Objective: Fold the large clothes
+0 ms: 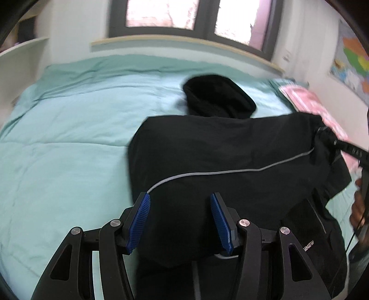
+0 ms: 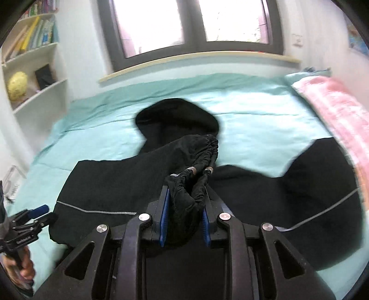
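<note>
Right gripper: blue fingers pinch a bunched, gathered sleeve cuff of the black jacket, lifted clear of the cloth below. Left gripper: fingers spread wide, nothing between them, hovering over the jacket's near edge. The jacket lies flat on the mint-green bed, long axis running away from the fingers, hood pointing toward the window. Only the right view shows the pinched cuff up close, plus a bookshelf; the left view shows white lettering near the hem.
</note>
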### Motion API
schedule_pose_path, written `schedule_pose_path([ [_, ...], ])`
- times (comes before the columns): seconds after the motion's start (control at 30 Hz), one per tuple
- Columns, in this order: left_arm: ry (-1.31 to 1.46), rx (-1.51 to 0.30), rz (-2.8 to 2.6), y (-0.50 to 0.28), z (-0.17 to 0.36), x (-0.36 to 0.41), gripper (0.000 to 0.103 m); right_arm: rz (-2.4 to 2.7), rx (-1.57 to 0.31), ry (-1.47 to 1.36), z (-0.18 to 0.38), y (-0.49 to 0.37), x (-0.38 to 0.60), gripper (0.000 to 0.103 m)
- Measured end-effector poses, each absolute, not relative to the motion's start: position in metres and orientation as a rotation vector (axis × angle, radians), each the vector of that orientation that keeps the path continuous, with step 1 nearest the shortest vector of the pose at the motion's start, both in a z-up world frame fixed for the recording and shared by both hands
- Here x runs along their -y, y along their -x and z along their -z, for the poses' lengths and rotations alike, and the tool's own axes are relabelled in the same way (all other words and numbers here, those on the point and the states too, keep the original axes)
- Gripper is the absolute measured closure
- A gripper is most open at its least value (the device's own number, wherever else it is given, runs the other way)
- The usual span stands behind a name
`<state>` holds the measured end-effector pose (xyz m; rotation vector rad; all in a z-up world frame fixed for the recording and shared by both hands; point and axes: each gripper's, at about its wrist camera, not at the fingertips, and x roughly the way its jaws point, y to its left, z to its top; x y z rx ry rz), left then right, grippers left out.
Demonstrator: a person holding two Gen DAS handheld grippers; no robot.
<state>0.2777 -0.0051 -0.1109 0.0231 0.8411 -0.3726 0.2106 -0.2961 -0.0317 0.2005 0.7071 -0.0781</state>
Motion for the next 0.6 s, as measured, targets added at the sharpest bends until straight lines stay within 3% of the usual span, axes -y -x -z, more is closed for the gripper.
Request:
schedule_pose_path([
  [0.17,-0.078,-0.944,0.406,-0.292,0.152,0.049,0.047,0.158,-0.759,-0.186,0.056,-0.201,0.354,0.075],
  [0.3,-0.070,-1.038,0.362,-0.312,0.196,0.053,0.047,0.215,-0.867,-0.238,0.115,-0.202,0.385,0.075],
  [0.43,-0.063,-1.042,0.358,-0.314,0.203,0.050,0.047,0.226,-1.029,-0.330,0.178,-0.203,0.404,0.074],
  [0.5,-0.084,-1.036,0.359,-0.311,0.197,0.049,0.047,0.217,-1.037,-0.324,0.181,-0.198,0.408,0.071],
  [0.53,-0.084,-1.031,0.365,-0.308,0.191,0.047,0.047,0.224,-1.042,-0.316,0.175,-0.195,0.408,0.064],
  [0.6,-0.045,-1.014,0.403,-0.305,0.175,0.040,0.047,0.241,-1.015,-0.288,0.150,-0.187,0.404,0.059],
])
